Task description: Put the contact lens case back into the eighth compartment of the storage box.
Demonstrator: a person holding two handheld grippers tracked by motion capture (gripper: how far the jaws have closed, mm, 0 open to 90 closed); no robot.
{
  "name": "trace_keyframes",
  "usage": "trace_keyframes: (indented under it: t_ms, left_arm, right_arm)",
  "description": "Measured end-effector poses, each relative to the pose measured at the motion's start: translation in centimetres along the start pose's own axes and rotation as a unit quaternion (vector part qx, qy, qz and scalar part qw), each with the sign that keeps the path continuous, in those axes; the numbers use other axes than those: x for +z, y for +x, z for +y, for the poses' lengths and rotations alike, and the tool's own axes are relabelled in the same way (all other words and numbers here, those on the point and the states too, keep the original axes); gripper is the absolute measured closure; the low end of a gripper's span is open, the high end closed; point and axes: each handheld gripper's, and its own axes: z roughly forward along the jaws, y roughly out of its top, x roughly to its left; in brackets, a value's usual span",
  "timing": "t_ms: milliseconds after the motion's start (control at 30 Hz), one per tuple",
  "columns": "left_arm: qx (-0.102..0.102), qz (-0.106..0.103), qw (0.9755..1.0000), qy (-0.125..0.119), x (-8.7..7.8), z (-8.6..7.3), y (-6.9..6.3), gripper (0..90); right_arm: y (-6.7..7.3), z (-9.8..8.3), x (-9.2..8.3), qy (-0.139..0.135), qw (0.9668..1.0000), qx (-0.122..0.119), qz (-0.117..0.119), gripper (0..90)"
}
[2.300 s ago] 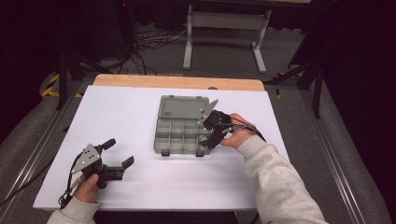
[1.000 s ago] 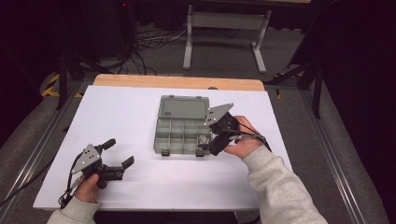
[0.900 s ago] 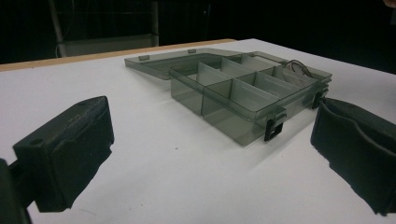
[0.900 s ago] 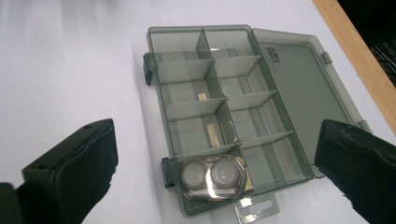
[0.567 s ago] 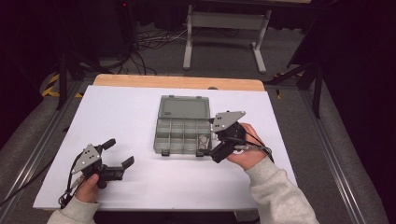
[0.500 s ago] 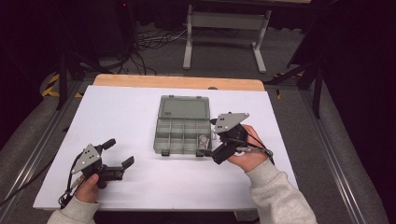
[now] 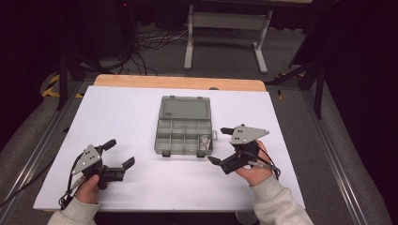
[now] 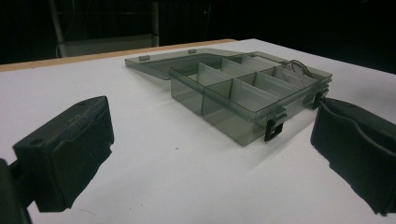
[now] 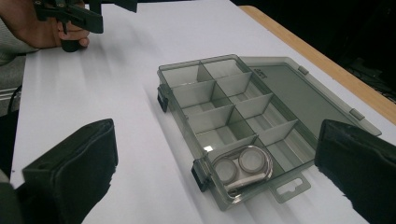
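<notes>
Lying at mid-worktop, high view: compartment box [image 7: 184, 132], lid open flat toward the far edge.
Left gripper view: left tool [image 8: 210, 154], jaws wide apart, empty, near the front-left corner.
Right gripper view: right tool [image 9: 219, 172], jaws spread, empty; contact lens case [image 9: 243, 169] in the box's nearest corner compartment.

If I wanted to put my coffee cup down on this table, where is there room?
Plenty: the white tabletop left of the open compartment box, the near strip between the left gripper and right gripper, and right of the box. The box itself is the only clutter.
</notes>
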Motion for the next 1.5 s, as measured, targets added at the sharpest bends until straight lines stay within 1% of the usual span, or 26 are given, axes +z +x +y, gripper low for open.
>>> trace_keyframes:
  t_ms: [33, 200, 400, 433, 600, 667, 767, 867, 933, 1000, 1033, 1100, 1133, 1167, 1233, 1300, 1500]
  left_arm:
    - [0.0, 0.0, 1.0, 0.0, 0.0, 0.0, 0.0, 0.2]
    - [0.001, 0.0, 1.0, 0.001, 0.0, 0.0, 0.0, 0.2]
    - [0.001, 0.0, 1.0, 0.0, 0.0, 0.0, 0.0, 0.2]
    - [0.001, 0.0, 1.0, 0.0, 0.0, 0.0, 0.0, 0.2]
    - [0.001, 0.001, 1.0, 0.0, 0.0, 0.0, -0.1, 0.2]
    - [0.001, 0.001, 1.0, 0.0, 0.0, 0.0, -0.1, 0.2]
    - [0.001, 0.002, 1.0, -0.001, 0.0, 0.0, -0.1, 0.2]
    - [0.001, 0.002, 1.0, -0.001, 0.0, 0.0, -0.1, 0.2]
    - [0.002, 0.002, 1.0, -0.001, 0.0, 0.0, -0.1, 0.2]
    - [0.003, 0.001, 1.0, 0.0, 0.0, 0.0, -0.1, 0.2]
    - [0.003, 0.001, 1.0, 0.0, 0.0, 0.0, -0.1, 0.2]
    - [0.003, 0.001, 1.0, 0.0, 0.0, 0.0, -0.1, 0.2]
    - [0.003, 0.001, 1.0, 0.0, 0.0, 0.0, -0.1, 0.2]
    - [0.003, 0.001, 1.0, -0.001, 0.1, 0.0, -0.1, 0.2]
    - [0.003, 0.001, 1.0, -0.002, 0.1, 0.0, -0.1, 0.2]
    - [0.004, 0.001, 1.0, -0.002, 0.1, 0.0, -0.1, 0.2]
    - [0.004, 0.002, 1.0, -0.001, 0.1, 0.0, -0.1, 0.2]
  right_arm:
    - [0.1, -0.4, -0.1, -0.007, 1.0, -0.004, -0.004, 0.1]
    - [0.5, -1.7, -0.2, -0.024, 0.9997, 0.009, -0.003, 0.1]
    - [0.8, -3.2, -0.2, -0.033, 0.9992, 0.02, -0.011, 0.1]
    - [0.8, -3.2, -0.2, -0.033, 0.9992, 0.02, -0.011, 0.1]
    - [0.9, -4.6, -0.2, -0.049, 0.9982, 0.031, -0.016, 0.1]
    - [1.0, -5.5, -0.1, -0.055, 0.9975, 0.039, -0.019, 0.1]
    - [1.1, -6.0, -0.1, -0.06, 0.997, 0.045, -0.018, 0.1]
    - [1.1, -7.1, -0.2, -0.074, 0.995, 0.061, -0.028, 0.1]
    - [0.9, -7.7, -0.2, -0.083, 0.9935, 0.073, -0.026, 0.1]
    - [0.7, -8.2, -0.4, -0.084, 0.9923, 0.083, -0.037, 0.1]
    - [0.7, -8.2, -0.4, -0.084, 0.9923, 0.083, -0.037, 0.1]
    - [0.4, -8.9, -0.4, -0.093, 0.9898, 0.103, -0.033, 0.1]
    - [0.3, -9.5, -0.4, -0.094, 0.9884, 0.114, -0.035, 0.0]
    - [0.2, -9.7, -0.4, -0.091, 0.9882, 0.118, -0.035, 0.1]
    - [0.2, -9.7, -0.5, -0.097, 0.9875, 0.117, -0.043, 0.1]
    - [0.2, -9.8, -0.4, -0.097, 0.9874, 0.117, -0.045, 0.0]
    - [0.3, -9.7, -0.3, -0.094, 0.9881, 0.111, -0.048, 0.1]
